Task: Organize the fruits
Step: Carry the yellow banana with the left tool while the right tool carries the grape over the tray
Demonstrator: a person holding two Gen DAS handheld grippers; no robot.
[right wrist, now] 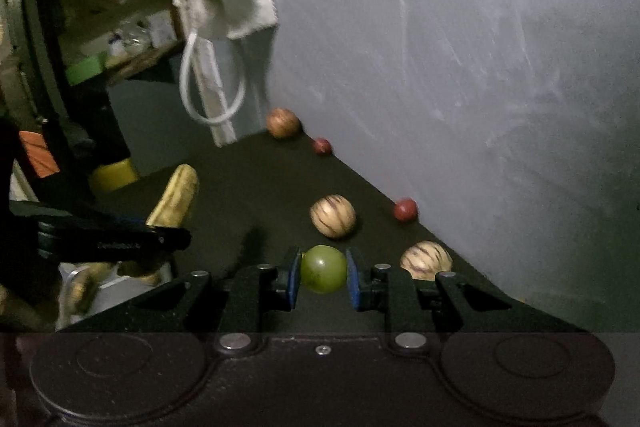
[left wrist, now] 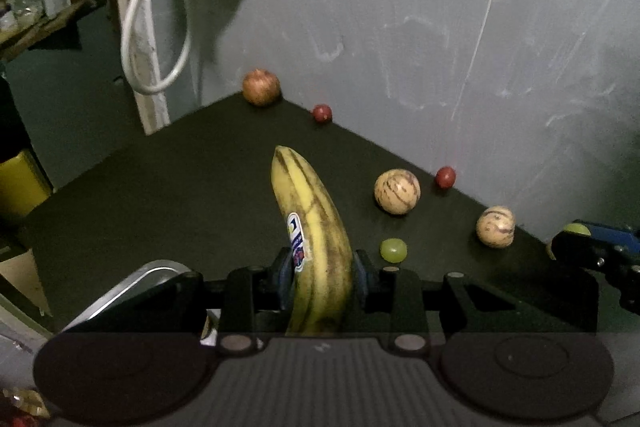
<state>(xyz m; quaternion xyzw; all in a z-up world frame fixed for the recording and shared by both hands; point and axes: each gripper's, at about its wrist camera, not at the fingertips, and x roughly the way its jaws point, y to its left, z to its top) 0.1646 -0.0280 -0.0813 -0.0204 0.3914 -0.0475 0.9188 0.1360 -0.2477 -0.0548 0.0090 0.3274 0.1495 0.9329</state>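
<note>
Over the dark table point(left wrist: 160, 187) near its front edge, left gripper point(left wrist: 322, 279) clamps a banana point(left wrist: 316, 227) low on its length: may pivot or slip. Right gripper point(right wrist: 323, 277) pinches a green grape point(right wrist: 323, 269), w/ risk of crushing it or it popping out. Table mid is open; melons point(left wrist: 397, 191) and small red fruits point(left wrist: 445, 177) line the wall-side edge.

Black two-finger left gripper point(left wrist: 322, 277) and right gripper point(right wrist: 323, 277), blue pads point(right wrist: 354, 281), silver screws, round dark discs, ribbed grey base.

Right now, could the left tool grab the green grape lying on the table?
Probably not: the left tool is shut on the banana, so it is occupied, though the grape lies unobstructed nearby.
</note>
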